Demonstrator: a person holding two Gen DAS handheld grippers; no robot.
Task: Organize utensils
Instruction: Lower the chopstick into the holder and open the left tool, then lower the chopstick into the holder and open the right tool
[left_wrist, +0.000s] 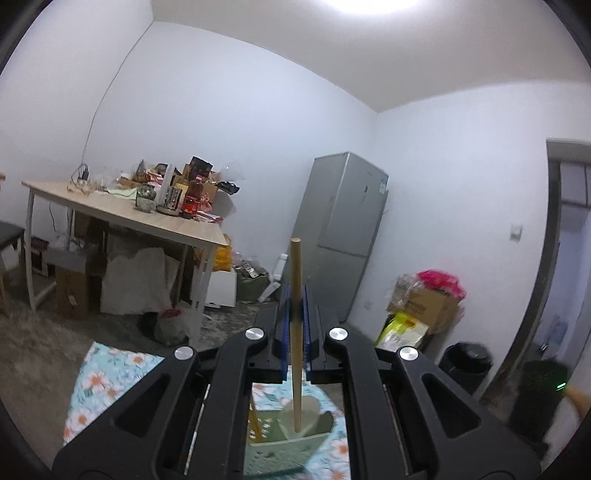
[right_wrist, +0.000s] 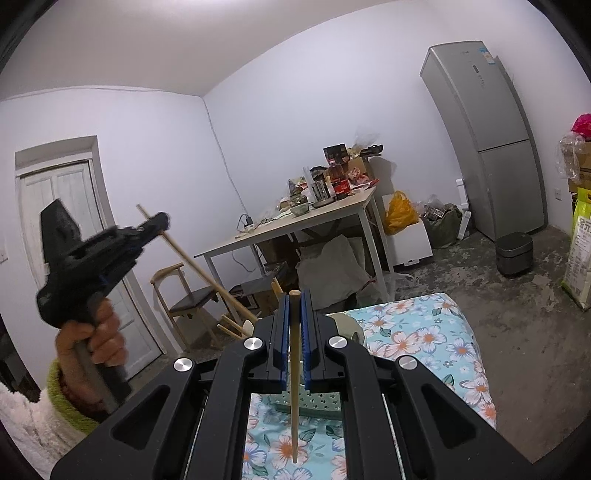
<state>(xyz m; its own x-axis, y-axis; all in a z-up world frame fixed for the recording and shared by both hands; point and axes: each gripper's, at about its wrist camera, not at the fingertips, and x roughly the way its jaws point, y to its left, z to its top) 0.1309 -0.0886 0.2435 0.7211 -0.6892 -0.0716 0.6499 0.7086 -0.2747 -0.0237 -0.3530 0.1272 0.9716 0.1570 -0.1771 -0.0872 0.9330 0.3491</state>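
Note:
My left gripper (left_wrist: 295, 306) is shut on a wooden spoon's handle (left_wrist: 295, 280); the handle stands upright and its pale bowl end (left_wrist: 299, 417) hangs over a mint green perforated basket (left_wrist: 288, 446). The right wrist view shows this left gripper (right_wrist: 157, 221) raised at left, the spoon (right_wrist: 207, 273) slanting down toward the basket. My right gripper (right_wrist: 294, 314) is shut on a wooden chopstick-like stick (right_wrist: 294, 387), held upright above the floral cloth (right_wrist: 424, 339), just in front of the basket (right_wrist: 310, 404). Another stick (left_wrist: 255, 424) leans inside the basket.
The floral cloth (left_wrist: 99, 373) covers the work surface. Behind stand a cluttered wooden table (left_wrist: 129, 214), a grey fridge (left_wrist: 343, 236), boxes and bags (left_wrist: 424, 310), a black bin (left_wrist: 465, 365), a chair (right_wrist: 184, 295) and a rice cooker (right_wrist: 513, 253).

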